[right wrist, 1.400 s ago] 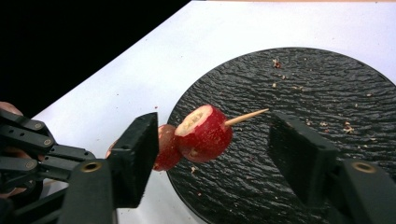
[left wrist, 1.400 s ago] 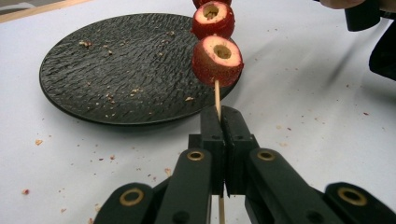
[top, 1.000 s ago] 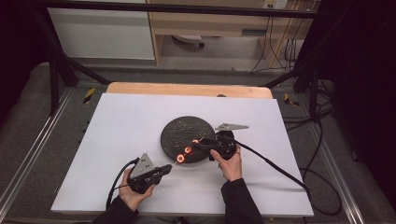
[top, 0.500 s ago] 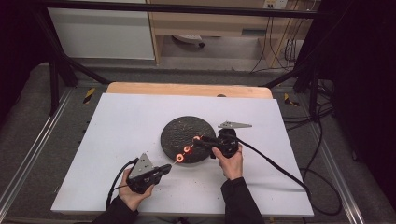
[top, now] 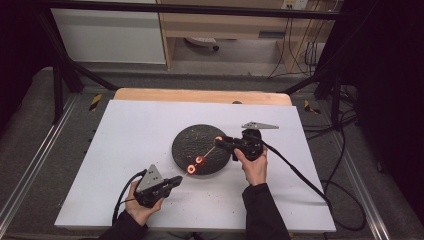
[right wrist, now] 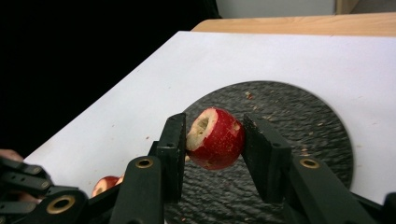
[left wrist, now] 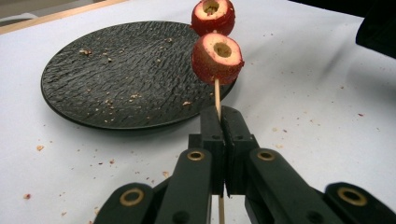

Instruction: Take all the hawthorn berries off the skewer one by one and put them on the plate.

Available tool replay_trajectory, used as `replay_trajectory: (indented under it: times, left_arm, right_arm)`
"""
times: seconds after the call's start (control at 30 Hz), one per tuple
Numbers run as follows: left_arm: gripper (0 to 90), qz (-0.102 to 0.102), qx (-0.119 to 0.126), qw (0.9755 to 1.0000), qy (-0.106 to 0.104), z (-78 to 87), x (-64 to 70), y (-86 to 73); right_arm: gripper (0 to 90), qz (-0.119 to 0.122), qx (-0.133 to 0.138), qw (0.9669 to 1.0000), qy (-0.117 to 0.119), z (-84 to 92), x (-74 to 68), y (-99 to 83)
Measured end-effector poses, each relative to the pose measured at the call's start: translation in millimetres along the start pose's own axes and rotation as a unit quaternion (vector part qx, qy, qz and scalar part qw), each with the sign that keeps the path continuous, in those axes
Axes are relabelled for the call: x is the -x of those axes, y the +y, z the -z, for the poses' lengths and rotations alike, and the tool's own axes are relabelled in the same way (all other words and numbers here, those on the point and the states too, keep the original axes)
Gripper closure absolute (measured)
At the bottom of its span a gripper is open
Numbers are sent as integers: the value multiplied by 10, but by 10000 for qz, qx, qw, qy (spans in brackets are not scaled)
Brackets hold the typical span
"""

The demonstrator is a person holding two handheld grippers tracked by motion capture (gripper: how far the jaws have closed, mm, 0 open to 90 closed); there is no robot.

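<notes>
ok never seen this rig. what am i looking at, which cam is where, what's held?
No robot: a person works two hand-held grippers at a table. The high view looks down from above; the other two cameras ride on the grippers, looking along their black jaws. On the white table sits a black plate, with crumbs around. The left gripper is shut on a thin wooden skewer carrying two red cored fruit pieces. The right gripper is shut on a third red fruit piece, held above the plate.
</notes>
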State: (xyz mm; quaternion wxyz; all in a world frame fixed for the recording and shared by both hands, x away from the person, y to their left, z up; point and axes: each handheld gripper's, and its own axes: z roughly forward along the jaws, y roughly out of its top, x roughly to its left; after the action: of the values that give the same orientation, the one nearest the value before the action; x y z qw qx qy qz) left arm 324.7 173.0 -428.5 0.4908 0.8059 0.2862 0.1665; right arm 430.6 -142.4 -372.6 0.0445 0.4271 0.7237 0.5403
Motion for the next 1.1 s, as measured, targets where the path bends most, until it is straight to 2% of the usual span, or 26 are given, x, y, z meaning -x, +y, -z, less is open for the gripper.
replay_trajectory:
  times: [0.17,0.4,0.73,0.93,1.1]
  left_arm:
    - [883,39,-6,10000,22,16,-27,-8]
    - [883,154,13,9998,120,56,-100,-5]
    - [883,304,21,9991,304,110,-228,-2]
    - [883,344,10,9988,334,110,-256,-6]
    - [883,354,7,9988,347,106,-265,-7]
  right_arm:
    - [620,8,92,9998,-165,49,83,94]
    - [620,34,-18,9995,-324,-9,156,108]
    - [621,12,-392,9984,-400,-358,207,-71]
    - [621,32,-731,9961,-489,-578,235,-247]
    - [620,75,-946,9940,-535,-675,252,-337]
